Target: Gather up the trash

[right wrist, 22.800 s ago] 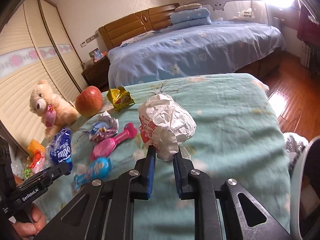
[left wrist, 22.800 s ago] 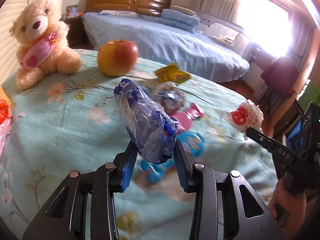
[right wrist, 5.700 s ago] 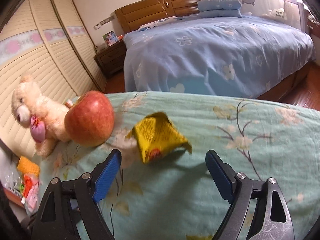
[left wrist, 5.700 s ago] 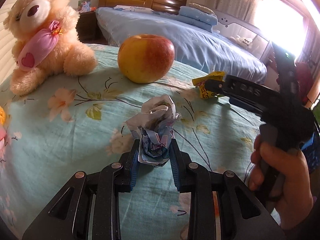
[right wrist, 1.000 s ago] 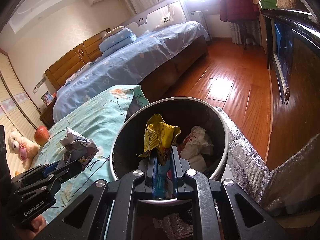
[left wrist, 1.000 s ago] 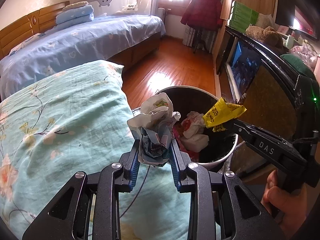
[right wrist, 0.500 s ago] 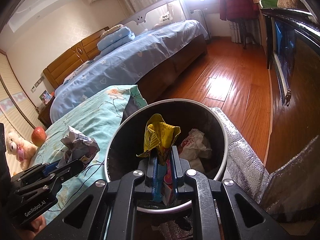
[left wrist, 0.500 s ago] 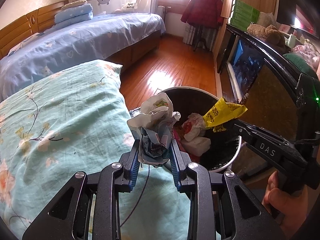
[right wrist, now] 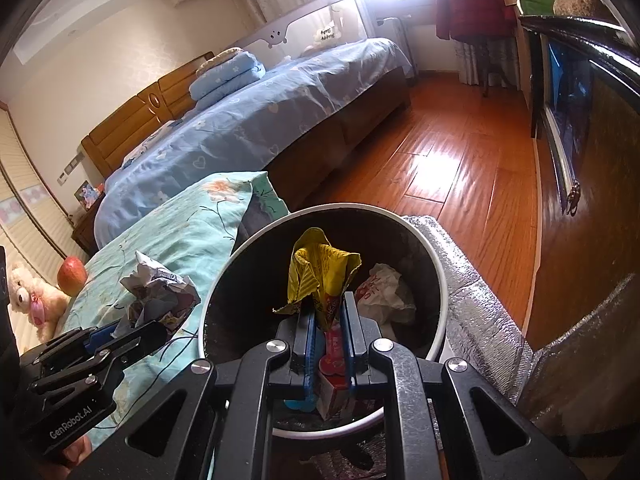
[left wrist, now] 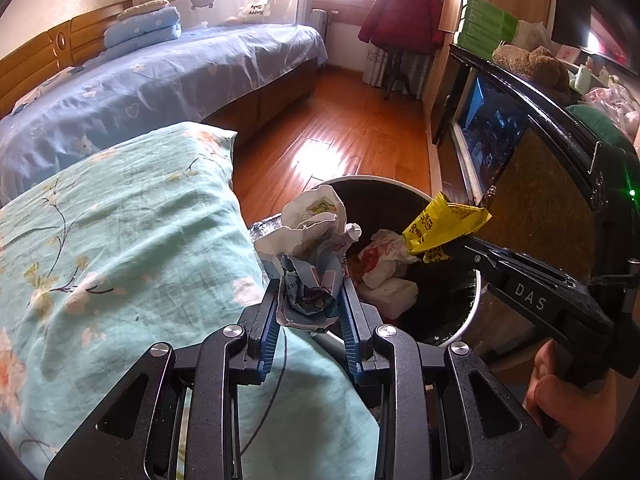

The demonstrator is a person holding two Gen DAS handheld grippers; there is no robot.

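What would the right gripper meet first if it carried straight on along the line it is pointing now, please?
Probably the trash already in the bin: the right gripper, shut on the yellow wrapper, points down into its open mouth, towards the crumpled white bag. Depth is hard to judge.

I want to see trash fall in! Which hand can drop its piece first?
Probably the right. Its gripper holds the yellow wrapper directly over the open bin, while the left gripper holds its crumpled paper at the bin's edge.

Crumpled paper wad (left wrist: 310, 258), yellow wrapper (right wrist: 322, 276) above bin (right wrist: 438, 280).
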